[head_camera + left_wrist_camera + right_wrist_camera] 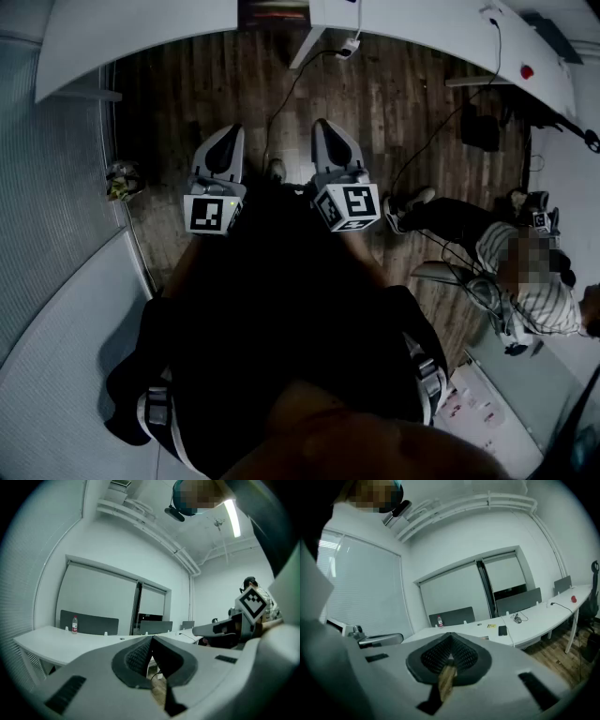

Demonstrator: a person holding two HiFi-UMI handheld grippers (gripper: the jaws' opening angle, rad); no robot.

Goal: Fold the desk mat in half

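Observation:
No desk mat shows in any view. In the head view my left gripper (pixel 232 132) and right gripper (pixel 322 125) are held side by side in front of the dark-clothed body, above a wooden floor (pixel 394 103). Both point forward. In the left gripper view the left gripper (pixel 150 640) has its dark ribbed pads pressed together with nothing between them. The right gripper (pixel 450 638) in its own view is likewise shut and empty. The right gripper's marker cube (pixel 253 601) appears at the right of the left gripper view.
Curved white desks run along the far side (pixel 141 37) and the near left (pixel 56 356). A seated person (pixel 530 291) is at the right. Cables (pixel 441 131) trail across the floor. A water bottle (pixel 74 624) and a phone (pixel 502 630) rest on desks.

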